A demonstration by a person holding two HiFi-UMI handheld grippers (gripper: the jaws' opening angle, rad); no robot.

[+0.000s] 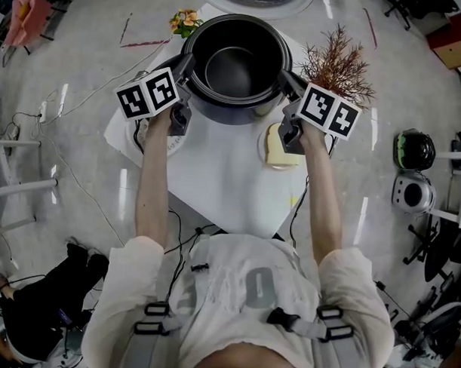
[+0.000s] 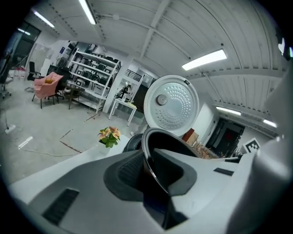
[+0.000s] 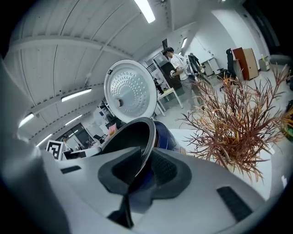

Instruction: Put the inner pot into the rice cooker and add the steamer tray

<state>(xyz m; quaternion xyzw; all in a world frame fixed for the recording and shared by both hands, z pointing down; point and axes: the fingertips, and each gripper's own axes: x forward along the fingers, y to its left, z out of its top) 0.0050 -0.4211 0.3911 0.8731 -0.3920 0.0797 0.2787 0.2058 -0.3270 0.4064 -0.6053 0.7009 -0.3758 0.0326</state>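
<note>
Left gripper [image 1: 186, 65] and right gripper [image 1: 287, 79] straddle opposite sides of the rim of the pot [image 1: 234, 70] — each pair of jaws slightly parted, the thin rim between the pads but not clamped. White table [image 1: 216, 171] carries the rice cooker [image 1: 233, 112] at its far end, lid [image 2: 171, 103] standing upright. The pot sits inside the cooker — a dried bush [image 1: 336, 66] to its right, a small bunch of flowers [image 1: 185, 21] at far left.
</note>
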